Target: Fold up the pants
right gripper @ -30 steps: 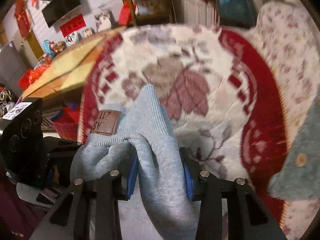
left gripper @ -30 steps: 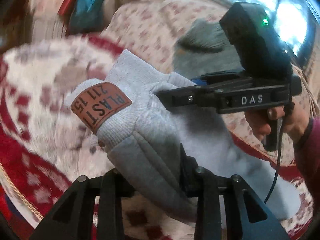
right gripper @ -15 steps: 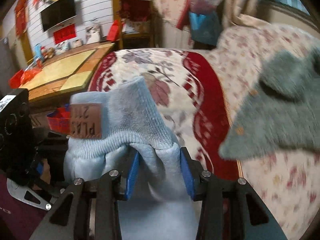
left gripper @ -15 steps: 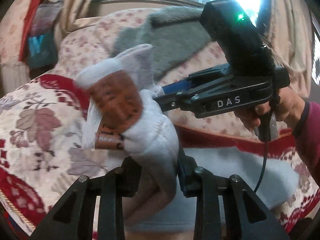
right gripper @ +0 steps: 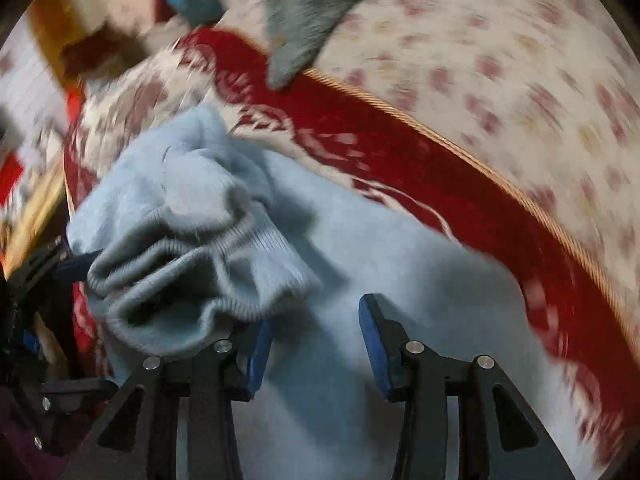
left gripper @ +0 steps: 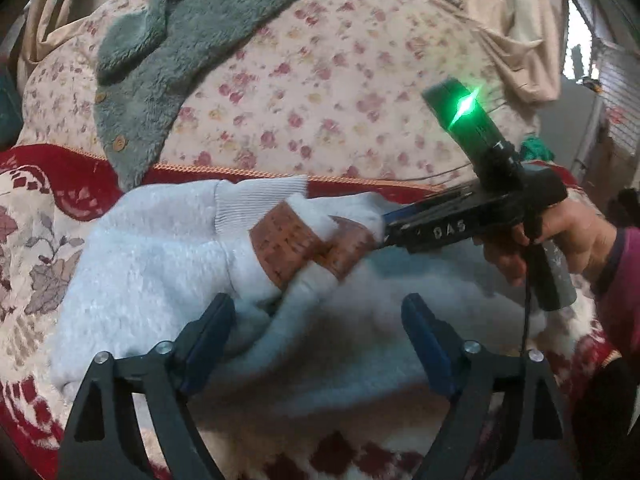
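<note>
Light grey-blue fleece pants [left gripper: 160, 264] lie folded over on the sofa's red patterned seat cover [left gripper: 60, 172], the ribbed waistband and a brown patch [left gripper: 288, 244] on top. My left gripper [left gripper: 316, 340] hangs just above them; its jaws are opening, spread wide, with the cloth below them and no pad pressing on it. In the right wrist view the pants [right gripper: 400, 248] fill the middle. The right gripper [right gripper: 316, 344] has its jaws opening too, and the bunched waistband [right gripper: 192, 240] rests against its left finger, ungripped. In the left wrist view the right gripper [left gripper: 386, 226] points at the patch.
A grey fleecy garment with buttons [left gripper: 168, 40] drapes over the floral sofa back [left gripper: 340, 92]. A person's hand [left gripper: 560, 236] holds the right gripper's handle at the right. A beige curtain [left gripper: 512, 20] hangs behind the sofa.
Both grippers carried the waistband end across and down onto the rest of the pants, near the sofa back. Both sets of jaws then opened and let the cloth go.
</note>
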The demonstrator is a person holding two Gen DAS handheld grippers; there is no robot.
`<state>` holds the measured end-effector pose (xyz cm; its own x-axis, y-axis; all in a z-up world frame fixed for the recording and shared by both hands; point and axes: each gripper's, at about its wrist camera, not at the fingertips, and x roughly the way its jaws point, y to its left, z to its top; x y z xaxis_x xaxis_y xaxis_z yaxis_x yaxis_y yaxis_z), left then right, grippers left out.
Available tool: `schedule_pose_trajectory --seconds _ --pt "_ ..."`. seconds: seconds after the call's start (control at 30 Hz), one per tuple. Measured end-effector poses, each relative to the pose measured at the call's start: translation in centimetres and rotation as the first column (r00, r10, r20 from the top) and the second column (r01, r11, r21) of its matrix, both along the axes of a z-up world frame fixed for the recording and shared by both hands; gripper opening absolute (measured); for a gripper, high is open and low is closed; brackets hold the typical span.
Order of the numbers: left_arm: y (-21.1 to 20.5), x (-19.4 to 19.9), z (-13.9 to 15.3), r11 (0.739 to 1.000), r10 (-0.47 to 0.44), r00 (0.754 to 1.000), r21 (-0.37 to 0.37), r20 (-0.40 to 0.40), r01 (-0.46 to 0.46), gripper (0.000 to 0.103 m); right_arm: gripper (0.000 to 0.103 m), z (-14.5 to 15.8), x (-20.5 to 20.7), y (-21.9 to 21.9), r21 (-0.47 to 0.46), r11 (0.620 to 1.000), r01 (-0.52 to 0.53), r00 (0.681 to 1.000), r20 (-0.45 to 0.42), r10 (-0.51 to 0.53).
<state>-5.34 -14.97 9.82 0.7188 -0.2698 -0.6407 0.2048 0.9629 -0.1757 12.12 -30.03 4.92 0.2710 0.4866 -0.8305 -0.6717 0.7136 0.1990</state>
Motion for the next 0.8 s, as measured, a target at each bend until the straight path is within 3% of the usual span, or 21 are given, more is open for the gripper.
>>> schedule_pose_trajectory --seconds 0.03,0.13,0.23,0.33,0.43,0.53,0.67,0.73,0.8 --pt "0.7 -0.6 0.5 1.000 0.001 1.000 -0.009 0.001 -0.001 0.087 0.060 0.5 -0.2 -0.6 0.003 0.999 0.039 0.999 0.007 -0.039" --pt "2.7 -1.9 2.3 0.999 0.042 0.999 -0.007 0.023 -0.042 0.088 0.063 2.7 -1.7 -2.2 0.040 0.990 0.135 0.989 0.059 -0.137" --pt "5.5 -2.3 4.4 0.993 0.114 0.990 -0.001 0.077 -0.115 0.094 0.063 5.5 -3.5 -2.3 0.124 0.982 0.144 0.982 0.104 -0.157" --pt "7.8 -1.4 5.0 0.979 0.203 0.975 0.010 0.089 -0.205 0.097 0.064 8.1 -4.6 0.7 0.209 0.971 0.118 0.980 0.134 -0.148" --pt "9.6 0.4 4.0 0.962 0.272 0.962 -0.008 0.031 -0.272 0.097 0.065 8.5 -4.3 5.2 0.223 0.970 0.100 0.985 0.112 -0.128" --pt "10.7 1.4 1.8 0.951 0.310 0.949 0.016 -0.054 -0.310 0.097 0.065 6.6 -3.5 9.0 0.153 0.980 0.129 0.983 0.114 -0.147" --pt "11.5 0.9 -2.1 0.954 0.299 0.938 0.024 -0.174 -0.299 0.097 0.065 1.4 -4.7 10.1 -0.051 0.981 0.189 0.977 0.110 -0.182" --pt "12.0 0.4 -3.6 0.955 0.288 0.935 -0.011 -0.208 -0.296 0.097 0.064 -0.6 -6.1 8.9 -0.063 0.979 0.195 0.976 0.113 -0.187" --pt "12.4 0.1 -4.0 0.950 0.293 0.935 -0.049 -0.203 -0.308 0.098 0.064 -1.8 -6.7 6.7 0.045 0.969 0.242 0.968 0.062 -0.244"
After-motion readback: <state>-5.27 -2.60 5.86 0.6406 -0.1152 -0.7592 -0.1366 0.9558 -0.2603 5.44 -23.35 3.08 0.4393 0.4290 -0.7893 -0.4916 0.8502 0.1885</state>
